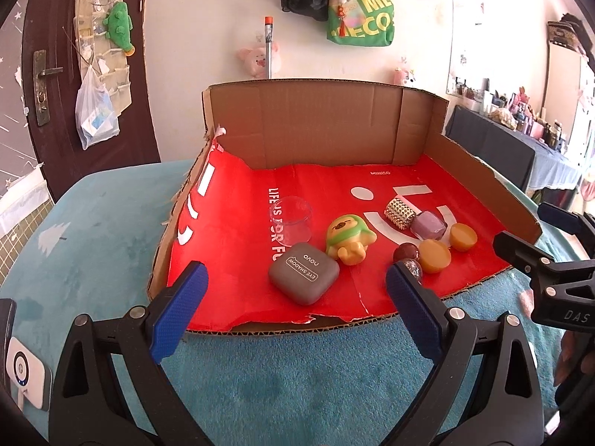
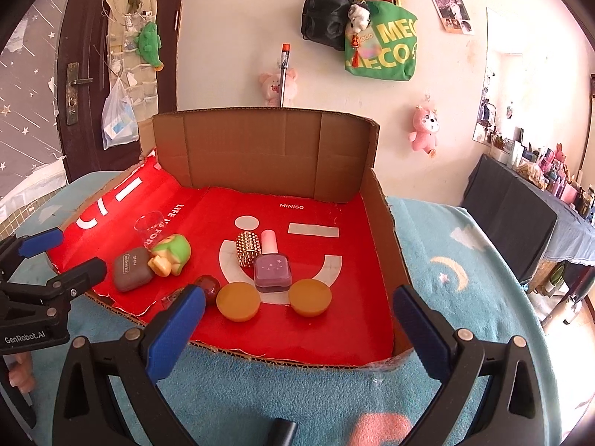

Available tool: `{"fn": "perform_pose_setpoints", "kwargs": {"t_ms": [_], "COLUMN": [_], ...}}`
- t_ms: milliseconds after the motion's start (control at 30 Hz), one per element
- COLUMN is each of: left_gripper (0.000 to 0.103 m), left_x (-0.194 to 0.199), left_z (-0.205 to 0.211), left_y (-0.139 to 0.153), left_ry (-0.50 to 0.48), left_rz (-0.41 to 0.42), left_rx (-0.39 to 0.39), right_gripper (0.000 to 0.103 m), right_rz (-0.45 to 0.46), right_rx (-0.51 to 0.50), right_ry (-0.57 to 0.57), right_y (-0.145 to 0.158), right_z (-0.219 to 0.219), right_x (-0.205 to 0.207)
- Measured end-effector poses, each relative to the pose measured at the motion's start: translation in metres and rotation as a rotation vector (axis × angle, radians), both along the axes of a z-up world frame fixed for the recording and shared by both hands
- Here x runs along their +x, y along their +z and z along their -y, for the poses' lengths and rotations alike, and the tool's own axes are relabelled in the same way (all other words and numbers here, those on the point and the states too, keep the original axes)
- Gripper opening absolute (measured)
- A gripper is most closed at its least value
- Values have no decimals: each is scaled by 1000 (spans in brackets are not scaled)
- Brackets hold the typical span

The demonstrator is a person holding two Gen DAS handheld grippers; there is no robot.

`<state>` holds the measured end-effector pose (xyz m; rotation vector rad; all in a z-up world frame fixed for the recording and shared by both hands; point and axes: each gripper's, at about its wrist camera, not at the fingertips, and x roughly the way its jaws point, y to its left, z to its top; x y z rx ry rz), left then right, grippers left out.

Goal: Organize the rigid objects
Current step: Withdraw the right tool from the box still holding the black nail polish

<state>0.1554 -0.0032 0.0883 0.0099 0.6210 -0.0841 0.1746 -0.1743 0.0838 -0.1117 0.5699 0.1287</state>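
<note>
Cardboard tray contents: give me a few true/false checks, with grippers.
1. Both grippers are open and empty. True: left gripper and right gripper hold nothing.
2. The clear glass cup is lying on its side. False: it stands upright.
3. The grey eyeshadow case sits beside the green and yellow toy. True.
4. There are three orange discs. False: two, one orange disc and another orange disc.
5. The purple nail polish bottle is outside the cardboard tray. False: it is inside.
</note>
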Motion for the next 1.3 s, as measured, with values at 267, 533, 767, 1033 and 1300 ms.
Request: {"fn": "perform_pose_setpoints", "kwargs": {"t_ms": [267, 533, 767, 1033, 1300], "left_gripper": [98, 98, 98, 98, 98], "left_x": [-19, -32, -34, -29, -25], "left_z": [0, 7, 8, 6, 5], "left_y": [-7, -19, -33, -44, -51], "left_ry": [4, 1, 7, 23, 40], "left_rz": [-32, -71, -115, -167, -217], "left_rx": [-14, -8, -7, -12, -3], "right_gripper": [103, 103, 103, 103, 103], "right_rz": [-8, -59, -115, -185, -250], "right_rx": [22, 29, 34, 18, 15], "right_ry": [-5, -17, -31, -49, -43], "right_y": [-4, -21, -36, -46, -56], "right_z": [4, 11, 14, 13, 9], "right_x": [-24, -39, -41, -38, -38]}}
